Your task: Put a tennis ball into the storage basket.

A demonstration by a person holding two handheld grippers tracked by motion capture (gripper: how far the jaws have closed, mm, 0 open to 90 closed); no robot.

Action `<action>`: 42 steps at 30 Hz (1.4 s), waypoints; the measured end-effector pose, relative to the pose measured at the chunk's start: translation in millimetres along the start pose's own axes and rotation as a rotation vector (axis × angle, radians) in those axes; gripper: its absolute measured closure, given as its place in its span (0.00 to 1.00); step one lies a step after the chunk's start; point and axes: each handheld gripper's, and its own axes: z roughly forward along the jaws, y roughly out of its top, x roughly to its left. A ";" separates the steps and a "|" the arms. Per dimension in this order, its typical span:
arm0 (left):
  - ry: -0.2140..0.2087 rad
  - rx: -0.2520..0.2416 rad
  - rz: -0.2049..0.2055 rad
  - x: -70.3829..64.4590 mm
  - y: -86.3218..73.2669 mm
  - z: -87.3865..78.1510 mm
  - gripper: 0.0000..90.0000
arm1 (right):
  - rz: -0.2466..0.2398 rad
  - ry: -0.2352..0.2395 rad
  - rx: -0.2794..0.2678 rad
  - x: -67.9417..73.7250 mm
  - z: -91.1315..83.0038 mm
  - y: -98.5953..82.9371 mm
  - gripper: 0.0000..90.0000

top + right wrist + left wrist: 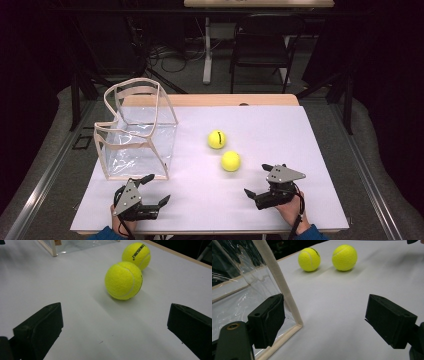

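My table [300, 200] carries a white sheet over a pale wood top, the wood showing as a strip along the far edge. Three things lie on it. A clear plastic bag [137, 145] with beige trim stands open just ahead of my left tongs [152, 189]. Two yellow tennis balls sit ahead of my right tongs [257, 181]: nearer ball [231, 161], and farther ball [217, 139] just beyond it, apart.

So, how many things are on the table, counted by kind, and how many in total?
Balls: 2, one with black print and one nearer the right gripper
Bag: 1, clear, by the left gripper
Grippers: 2, both open
Total: 5
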 end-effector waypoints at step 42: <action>-0.004 -0.002 0.002 -0.6 -0.1 1.2 0.18 | 0.010 0.073 0.159 -11.0 44.4 27.2 0.00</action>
